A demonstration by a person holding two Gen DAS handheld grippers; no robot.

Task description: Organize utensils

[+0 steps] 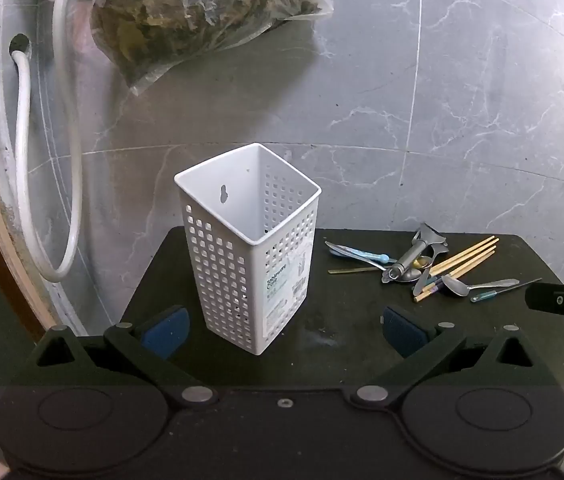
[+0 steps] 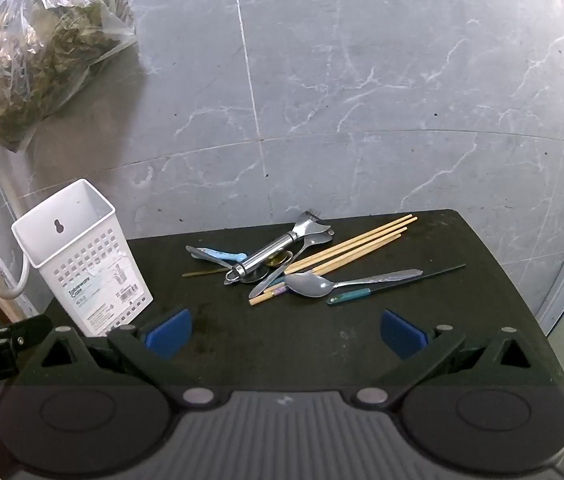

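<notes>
White perforated caddy (image 1: 252, 248) is seen upright on the black table (image 1: 345, 336), between and just ahead of the left gripper (image 1: 283, 330), jaws spread wide, untouched. Utensil pile (image 2: 301, 264) lies ahead of the right gripper (image 2: 285, 334), also spread, nothing pinched.

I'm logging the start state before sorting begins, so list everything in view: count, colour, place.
caddy: one, white, perforated, upright and empty, left part of the table
chopsticks: about four, pale wood, in the pile on the right
spoon: one, silver, front of the pile; others lie partly hidden beneath
peeler: one, steel, on top of the pile
teal-handled tool: one, thin dark shaft, front right of the pile
table: one, black top
bag: one, clear plastic, dried leaves inside, hanging on the wall
hoses: two, white, left wall
wall: grey marbled tiles
left gripper: open, blue pads, nothing held
right gripper: open, blue pads, nothing held
</notes>
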